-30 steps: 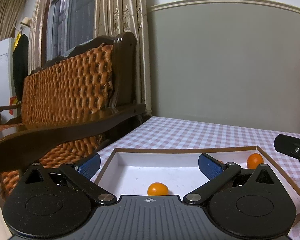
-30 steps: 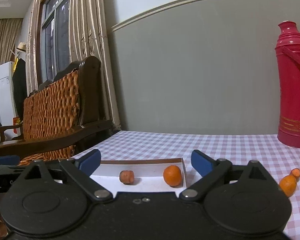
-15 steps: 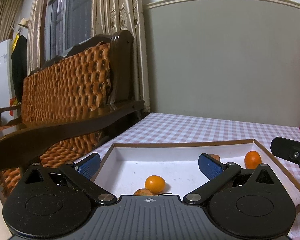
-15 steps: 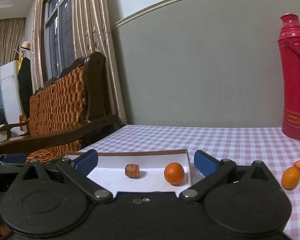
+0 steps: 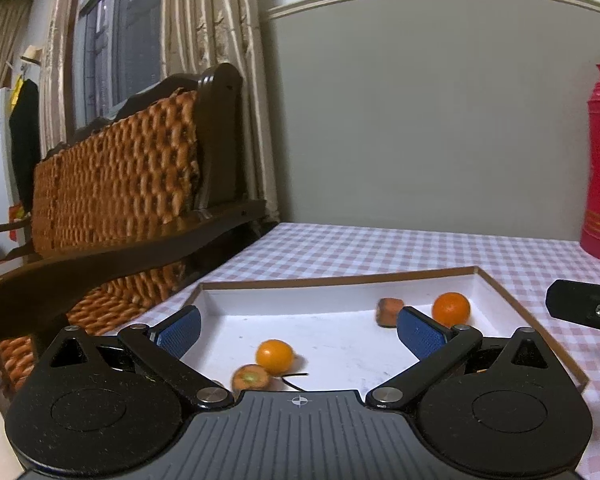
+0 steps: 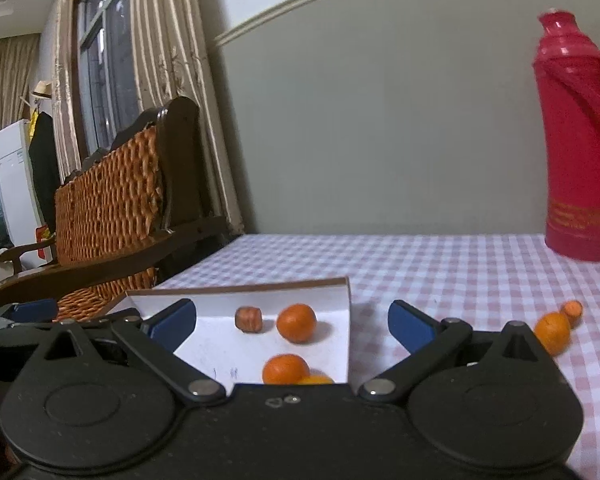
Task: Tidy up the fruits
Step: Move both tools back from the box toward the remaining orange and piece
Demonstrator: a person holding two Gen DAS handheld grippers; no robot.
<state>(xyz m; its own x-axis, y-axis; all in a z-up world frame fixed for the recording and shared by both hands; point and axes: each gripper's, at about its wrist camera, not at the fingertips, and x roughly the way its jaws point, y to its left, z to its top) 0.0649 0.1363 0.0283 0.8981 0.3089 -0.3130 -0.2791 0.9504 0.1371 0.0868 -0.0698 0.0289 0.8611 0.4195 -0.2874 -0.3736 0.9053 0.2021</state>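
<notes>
Both grippers hang over the near end of the box (image 5: 496,292), and each has its jaws spread wide with nothing between them: the left gripper (image 5: 298,330) looks into the box, the right gripper (image 6: 292,320) straddles its right wall.

Inside the box lie a round orange (image 5: 451,307) near the far right corner, a brownish stub (image 5: 388,311) just beside it, a smaller yellow-orange fruit (image 5: 274,356) near the front, and a cut piece (image 5: 251,377) touching it. Two pieces are left out on the cloth (image 6: 440,264), well to the right of the box: an orange fruit (image 6: 551,330) with a small stub (image 6: 572,309) against it (whether they are joined I cannot tell).

These fruits look light, firm under a thin skin, smooth and round, so they will likely roll or squirt out of a skewed pinch. I would take the loose fruit across its widest middle, pads level on opposite sides, closing gently enough not to bruise it. The stub offers flatter sides and should sit steadier.
</notes>
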